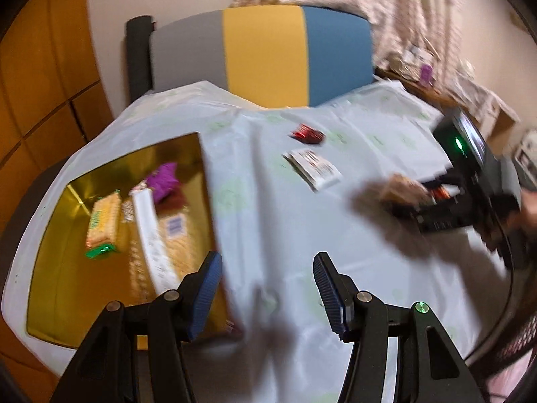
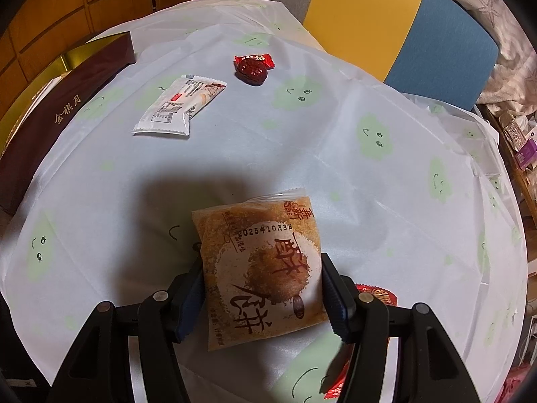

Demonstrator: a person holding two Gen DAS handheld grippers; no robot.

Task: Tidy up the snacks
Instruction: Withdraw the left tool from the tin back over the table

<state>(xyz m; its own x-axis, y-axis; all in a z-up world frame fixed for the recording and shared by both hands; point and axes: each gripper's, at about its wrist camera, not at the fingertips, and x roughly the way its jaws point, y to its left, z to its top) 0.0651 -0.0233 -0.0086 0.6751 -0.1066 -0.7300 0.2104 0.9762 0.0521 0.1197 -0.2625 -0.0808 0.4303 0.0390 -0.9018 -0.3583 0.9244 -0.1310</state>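
1. My right gripper [image 2: 261,288] has its fingers [image 2: 330,288] on both sides of the brown pastry packet [image 2: 258,268]. The pads sit against its edges, so I judge it gripped, though the packet rests low over the tabletop [image 2: 335,154] near its front edge.

2. My left gripper [image 1: 268,288] is empty. Its fingers [image 1: 208,282] stand about half apart over the cloth, just beside the near right corner of the gold box [image 1: 60,268].

3. The box sits at the left edge of the tabletop. It already holds a yellow biscuit pack [image 1: 100,221], a white strip pack [image 1: 154,235] and a purple packet [image 1: 164,178].

4. Out on the tabletop lie a white wrapper [image 2: 178,107] and a red candy [image 2: 253,67], toward the far side. A red packet [image 2: 376,297] peeks out by my right fingers at the front edge.

5. The step in hand, as I judge it, is carrying the pastry to the box.

6. Next I need to lift the packet clear, move it left over the box's brown wall [image 2: 67,117], and let go above a free spot inside.

7. My left side, being free, could go for the white wrapper, which lies nearest the box.
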